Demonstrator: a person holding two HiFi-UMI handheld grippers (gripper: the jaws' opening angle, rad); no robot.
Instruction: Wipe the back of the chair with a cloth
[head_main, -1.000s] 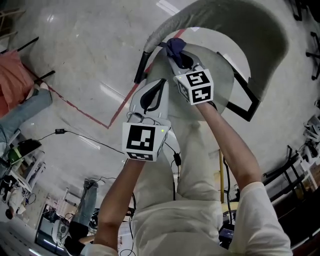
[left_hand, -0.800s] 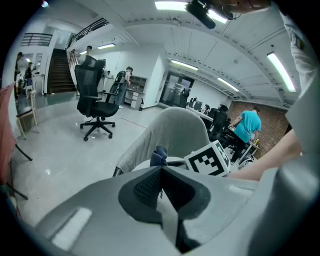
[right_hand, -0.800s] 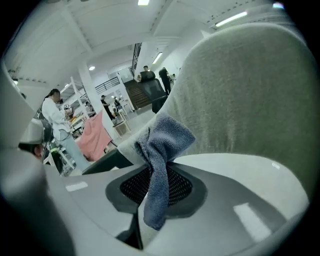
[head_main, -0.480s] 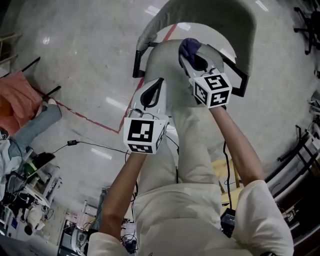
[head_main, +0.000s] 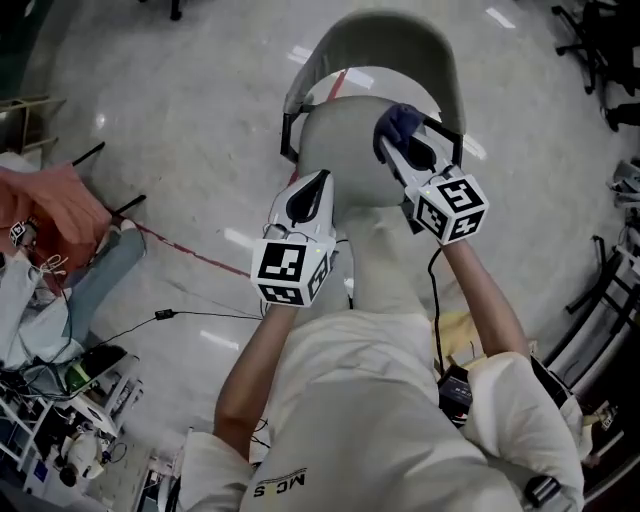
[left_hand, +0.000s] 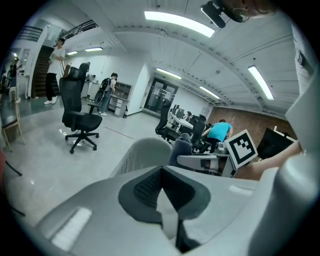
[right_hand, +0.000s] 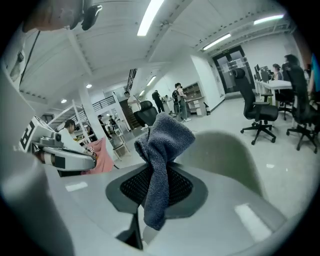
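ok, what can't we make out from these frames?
Cloth touching chair back or not: head view, right gripper covers the gap; its own view gives no depth.
Chair legs: head view, under the seat.
Chair back's rear face: head view, turned away from camera.

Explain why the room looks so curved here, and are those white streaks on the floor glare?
Head view: yes, those streaks are lamp reflections on the glossy floor. Left gripper view: the wide-angle lens bows the ceiling light strips and blackens the corners. Right gripper view: same bowing; the cloth is crisp, the chair back softer.
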